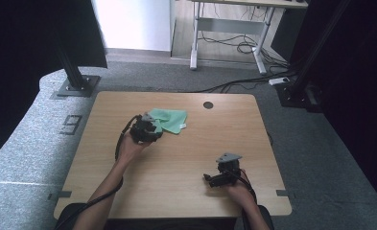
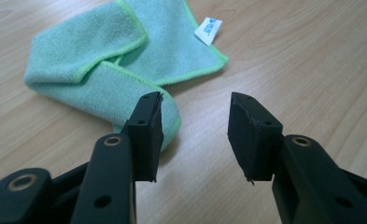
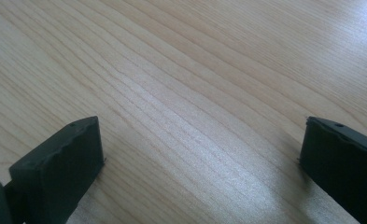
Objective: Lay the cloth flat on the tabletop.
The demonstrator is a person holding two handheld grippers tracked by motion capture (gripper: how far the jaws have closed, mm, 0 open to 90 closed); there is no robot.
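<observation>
Microfiber cloth [image 2: 125,60] in the upper left looks light and floppy, so I'd pinch its folded end. My left gripper [image 2: 195,135] is half-spread around nothing, my right gripper [image 3: 195,154] spread wide.

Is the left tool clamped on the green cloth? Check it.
No: the left tool stands open, its pads apart over bare table, the green cloth beside one pad.

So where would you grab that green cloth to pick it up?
Probably the folded-over flap nearest the left hand-held gripper. The green cloth lies flat on the table, but that flap is doubled and stands thicker, giving the open jaws an edge to pinch. Come from above, tilted down from the near side.
</observation>
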